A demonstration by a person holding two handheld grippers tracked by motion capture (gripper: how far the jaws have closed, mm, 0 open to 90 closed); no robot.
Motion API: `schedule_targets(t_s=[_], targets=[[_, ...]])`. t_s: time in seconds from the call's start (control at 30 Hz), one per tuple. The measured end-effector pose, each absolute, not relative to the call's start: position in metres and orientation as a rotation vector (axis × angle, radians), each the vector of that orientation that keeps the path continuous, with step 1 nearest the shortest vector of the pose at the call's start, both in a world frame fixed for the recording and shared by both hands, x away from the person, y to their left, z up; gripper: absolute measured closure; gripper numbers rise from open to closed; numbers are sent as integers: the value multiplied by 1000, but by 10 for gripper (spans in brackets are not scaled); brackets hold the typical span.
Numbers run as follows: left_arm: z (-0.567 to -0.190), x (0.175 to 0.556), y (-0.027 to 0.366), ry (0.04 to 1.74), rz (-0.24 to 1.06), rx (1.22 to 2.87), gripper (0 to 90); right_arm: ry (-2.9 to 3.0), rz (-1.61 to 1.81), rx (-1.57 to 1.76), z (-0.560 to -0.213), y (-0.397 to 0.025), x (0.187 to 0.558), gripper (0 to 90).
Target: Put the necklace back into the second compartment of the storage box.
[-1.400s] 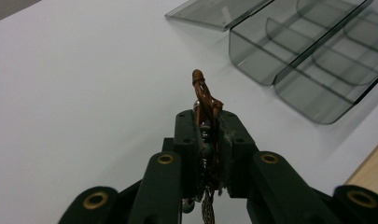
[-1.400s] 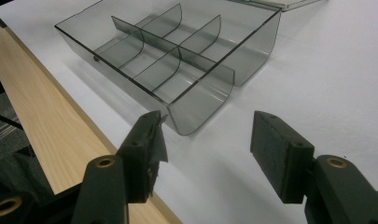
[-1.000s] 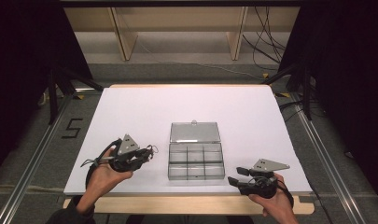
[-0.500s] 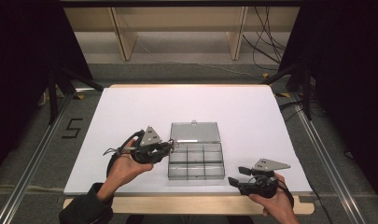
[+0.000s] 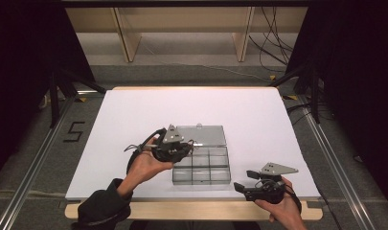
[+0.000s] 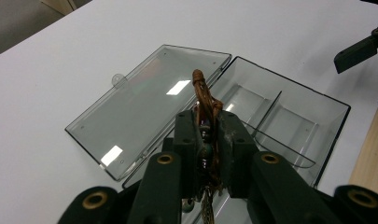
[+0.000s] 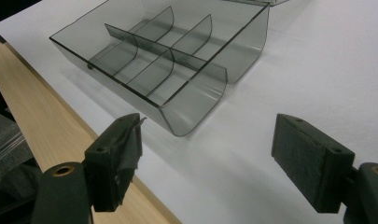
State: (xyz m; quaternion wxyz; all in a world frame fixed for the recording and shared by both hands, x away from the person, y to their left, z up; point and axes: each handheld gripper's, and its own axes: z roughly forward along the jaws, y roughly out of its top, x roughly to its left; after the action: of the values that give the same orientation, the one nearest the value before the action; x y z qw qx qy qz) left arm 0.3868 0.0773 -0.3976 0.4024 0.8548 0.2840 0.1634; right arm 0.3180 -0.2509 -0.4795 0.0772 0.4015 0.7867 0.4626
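Just below the middle of the high view, a clear smoky-grey plastic box (image 5: 201,167) sits on the white counter (image 5: 134,120), its hinged lid (image 5: 201,135) thrown back flat toward the upper part of the frame. The left tongs (image 5: 188,143) hover over the box's upper left corner, near the hinge line, held in a hand (image 5: 146,165) that comes in from the lower left in a dark sleeve. In the left gripper view the jaws are pressed together on a small brown bundle (image 6: 204,100) — thin, coppery, wound like wire or cord, with a knotted tip poking up between the pads and strands dangling below; what it is exactly cannot be told. Beyond it lie the lid (image 6: 149,105), glossy with two bright reflections and a small round tab on its far edge, and the open compartments (image 6: 280,121). The right tongs (image 5: 243,184) rest low at the lower right of the high view, near the counter's wooden front edge (image 5: 182,211), apart from the box. The right gripper view shows their jaws spread wide, holding nothing, with the box's thin curved dividers (image 7: 154,56) and rounded corner ahead — nothing lies between them and it.
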Motion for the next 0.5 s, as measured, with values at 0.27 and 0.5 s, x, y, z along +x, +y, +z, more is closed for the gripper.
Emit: schedule_targets(t_s=[0.27,0.5], targets=[[-401,399,60,702,401,2171,780,2343,1370,1196,-480,-251,318,255],[-408,406,46,701,371,2192,780,2344,1336,1208,-478,-252,317,262]])
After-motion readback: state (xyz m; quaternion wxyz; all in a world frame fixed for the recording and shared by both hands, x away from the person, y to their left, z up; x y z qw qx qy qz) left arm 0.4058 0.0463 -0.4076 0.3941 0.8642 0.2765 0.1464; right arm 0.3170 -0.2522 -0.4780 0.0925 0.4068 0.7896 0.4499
